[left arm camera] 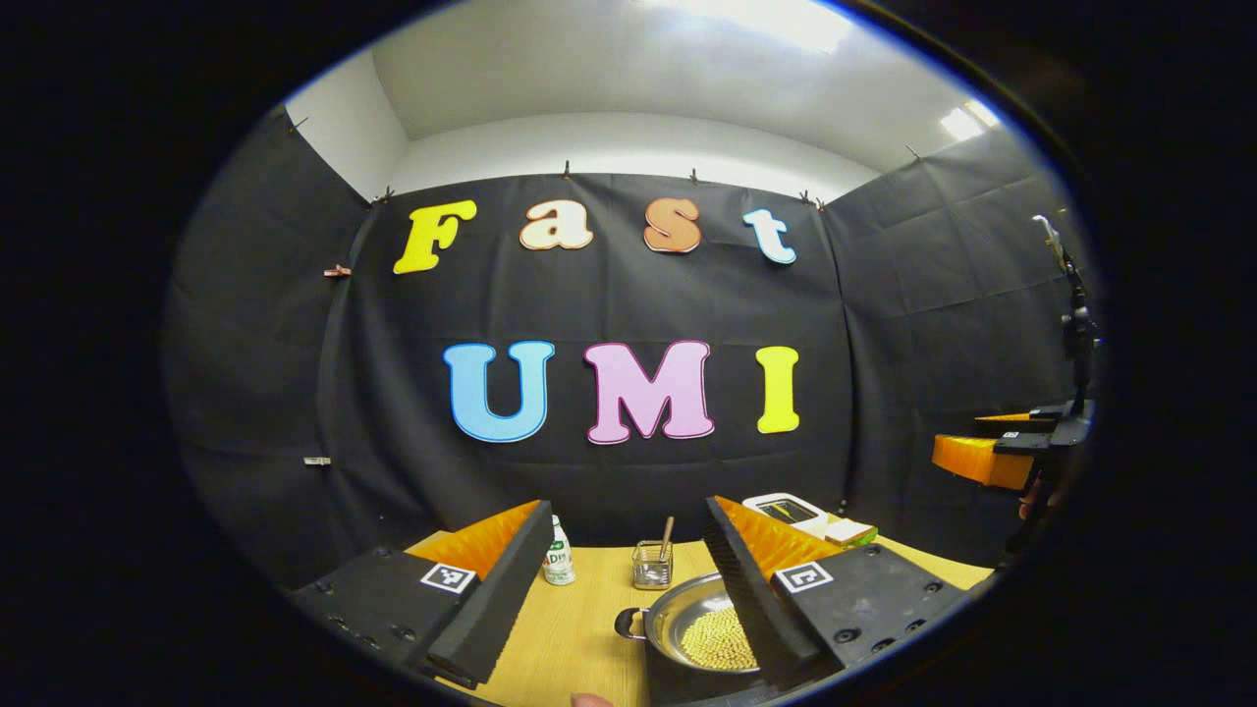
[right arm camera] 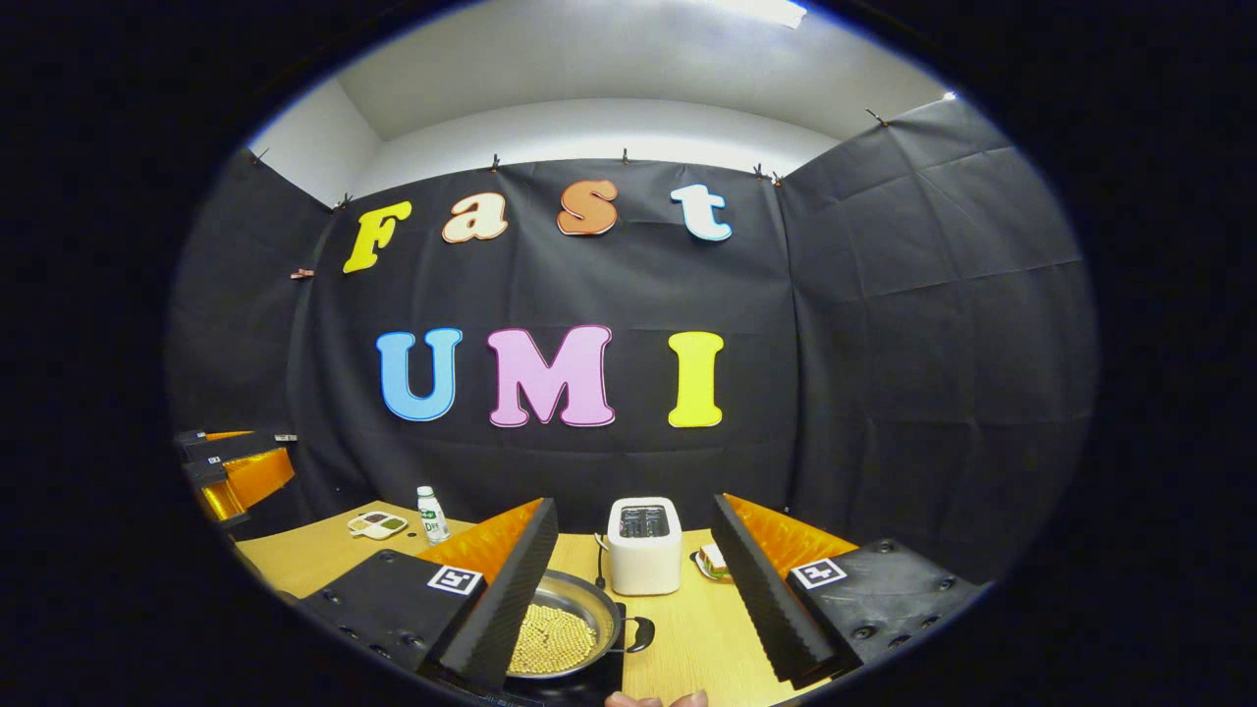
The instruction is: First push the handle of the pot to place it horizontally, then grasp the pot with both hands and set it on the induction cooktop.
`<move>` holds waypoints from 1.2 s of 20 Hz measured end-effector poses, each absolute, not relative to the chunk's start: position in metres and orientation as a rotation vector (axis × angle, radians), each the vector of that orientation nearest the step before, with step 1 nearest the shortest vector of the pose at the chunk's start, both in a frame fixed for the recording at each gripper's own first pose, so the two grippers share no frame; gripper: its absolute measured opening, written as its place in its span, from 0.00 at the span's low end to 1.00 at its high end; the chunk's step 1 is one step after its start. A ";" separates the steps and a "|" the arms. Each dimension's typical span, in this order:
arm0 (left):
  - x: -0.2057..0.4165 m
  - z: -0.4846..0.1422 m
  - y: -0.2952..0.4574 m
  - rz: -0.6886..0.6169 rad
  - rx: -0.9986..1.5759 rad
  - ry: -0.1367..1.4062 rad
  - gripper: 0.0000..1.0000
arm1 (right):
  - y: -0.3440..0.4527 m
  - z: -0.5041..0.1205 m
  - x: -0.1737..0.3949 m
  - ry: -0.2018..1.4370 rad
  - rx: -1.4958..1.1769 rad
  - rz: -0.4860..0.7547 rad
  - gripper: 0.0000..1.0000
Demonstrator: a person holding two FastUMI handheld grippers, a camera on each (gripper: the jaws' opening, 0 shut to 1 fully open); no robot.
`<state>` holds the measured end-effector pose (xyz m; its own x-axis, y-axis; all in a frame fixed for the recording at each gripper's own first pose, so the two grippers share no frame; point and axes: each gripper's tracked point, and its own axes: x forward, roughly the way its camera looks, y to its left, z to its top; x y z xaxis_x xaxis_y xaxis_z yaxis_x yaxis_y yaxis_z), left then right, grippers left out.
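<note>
Round steel pot [left arm camera: 702, 624] holding yellow beans sits on a black induction cooktop [right arm camera: 579, 682] at the near edge of the wooden desk [left arm camera: 579, 628]. Left gripper [left arm camera: 628, 589] and right gripper [right arm camera: 638, 589]: jaws spread, released, touching nothing. White toaster [right arm camera: 644, 545] toward the far edge.

toaster [right arm camera: 644, 545] close behind pot [right arm camera: 565, 621], bare tabletop [right arm camera: 687, 628] right of it

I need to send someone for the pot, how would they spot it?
On the wooden table before the black cloth wall, look at the near edge. The pot is a shallow silver pan with black handles, the one dish holding small yellow beans.
</note>
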<state>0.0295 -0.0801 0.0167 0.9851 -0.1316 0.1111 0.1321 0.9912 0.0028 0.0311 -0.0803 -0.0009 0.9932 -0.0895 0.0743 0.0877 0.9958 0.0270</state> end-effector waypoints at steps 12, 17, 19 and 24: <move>0.022 -0.007 -0.084 -0.134 0.013 -0.074 0.94 | -0.081 -0.013 0.020 -0.095 0.007 -0.074 0.98; 0.022 -0.006 -0.090 -0.143 0.021 -0.076 0.94 | -0.083 -0.015 0.019 -0.089 0.012 -0.078 0.98; 0.023 -0.010 -0.091 -0.145 0.024 -0.068 0.94 | -0.082 -0.014 0.019 -0.089 0.007 -0.080 0.98; 0.023 -0.009 -0.091 -0.145 0.027 -0.070 0.94 | -0.084 -0.016 0.019 -0.080 0.007 -0.084 0.98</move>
<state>0.0231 -0.0911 -0.0090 0.9871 -0.1449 0.0681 0.1430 0.9892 0.0317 0.0192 -0.0839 -0.0162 0.9933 -0.0836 0.0795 0.0831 0.9965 0.0101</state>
